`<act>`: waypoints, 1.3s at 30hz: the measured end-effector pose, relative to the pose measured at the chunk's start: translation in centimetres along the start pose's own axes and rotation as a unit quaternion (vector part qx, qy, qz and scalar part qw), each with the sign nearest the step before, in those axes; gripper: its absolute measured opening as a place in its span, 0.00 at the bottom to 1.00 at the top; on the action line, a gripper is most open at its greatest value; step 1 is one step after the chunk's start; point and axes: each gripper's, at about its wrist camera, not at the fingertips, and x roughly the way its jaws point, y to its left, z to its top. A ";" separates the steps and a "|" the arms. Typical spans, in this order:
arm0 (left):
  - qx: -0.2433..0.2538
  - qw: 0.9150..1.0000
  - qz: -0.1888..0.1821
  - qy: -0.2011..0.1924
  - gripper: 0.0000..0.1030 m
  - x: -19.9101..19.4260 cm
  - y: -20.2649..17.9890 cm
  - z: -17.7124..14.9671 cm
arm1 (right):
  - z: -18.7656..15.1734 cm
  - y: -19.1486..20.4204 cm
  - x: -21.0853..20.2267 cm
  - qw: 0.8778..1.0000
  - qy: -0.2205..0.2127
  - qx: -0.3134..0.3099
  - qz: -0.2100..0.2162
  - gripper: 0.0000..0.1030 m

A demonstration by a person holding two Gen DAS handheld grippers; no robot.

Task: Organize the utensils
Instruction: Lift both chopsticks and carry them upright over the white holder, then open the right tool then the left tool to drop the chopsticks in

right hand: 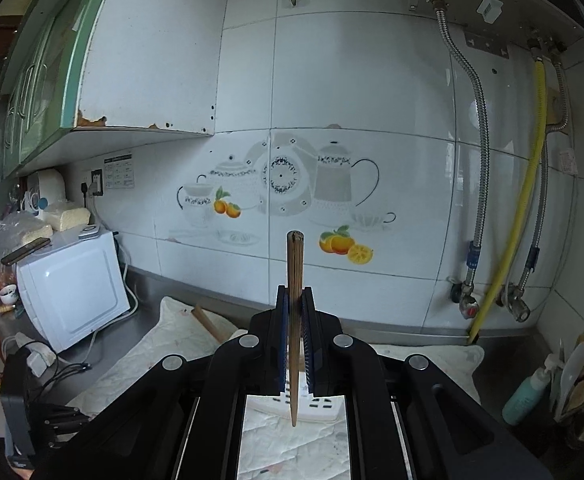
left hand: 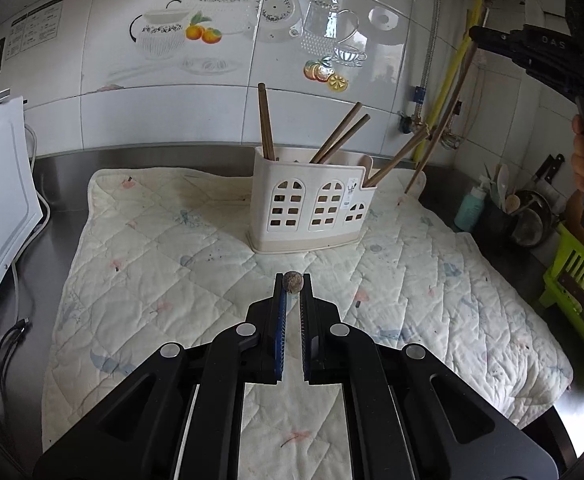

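Observation:
A cream utensil holder [left hand: 311,204] with window cut-outs stands at the back of a quilted mat [left hand: 164,248]. Several brown chopsticks [left hand: 266,122] lean inside it. My left gripper [left hand: 293,282] is shut on a chopstick, seen end-on as a round tip [left hand: 293,281], a little in front of the holder. My right gripper [right hand: 294,300] is shut on a chopstick [right hand: 294,280] held upright, high above the holder [right hand: 311,406]. In the left wrist view it hangs at upper right [left hand: 479,36], its chopstick [left hand: 439,132] slanting down beside the holder's right end.
A white microwave [right hand: 72,284] stands left with cables [left hand: 8,340] on the steel counter. At right are a teal bottle [left hand: 469,208], a pot with spoons [left hand: 527,216] and a green rack [left hand: 575,280]. Pipes and a yellow hose [right hand: 527,184] run down the tiled wall.

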 end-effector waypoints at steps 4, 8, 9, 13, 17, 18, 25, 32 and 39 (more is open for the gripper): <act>0.004 1.000 0.003 -0.011 0.05 0.0 0.0 1.7 | 1.1 -1.1 2.6 1.000 0.006 0.003 -0.012 0.06; 0.010 1.000 0.003 -0.020 0.05 0.1 -0.1 3.3 | 1.6 -2.4 4.9 1.000 0.001 0.017 -0.023 0.06; 0.012 1.000 0.005 -0.022 0.05 0.1 -0.2 3.7 | 1.6 -2.8 5.5 0.999 0.000 0.021 -0.027 0.06; 0.018 0.999 0.007 -0.036 0.05 0.1 -0.5 5.3 | 1.3 -3.9 8.4 0.999 0.007 0.042 -0.030 0.06; 0.024 0.998 0.007 -0.053 0.05 0.1 -0.7 7.0 | 0.0 -4.3 11.0 0.998 0.022 0.049 -0.037 0.06; 0.024 0.998 0.006 -0.057 0.05 0.1 -0.8 7.3 | -0.3 -4.5 11.6 0.998 0.025 0.051 -0.037 0.06; 0.031 0.995 0.003 -0.095 0.05 -0.4 -1.9 10.8 | -2.5 -4.6 14.4 0.996 0.066 0.042 -0.037 0.07; 0.047 0.988 0.007 -0.145 0.05 -1.1 -3.6 15.5 | -3.4 -4.5 14.6 0.996 0.079 0.028 -0.040 0.14; 0.054 0.982 0.026 -0.180 0.05 0.2 -4.2 19.8 | -3.3 -4.5 12.3 0.998 0.057 0.012 -0.037 0.26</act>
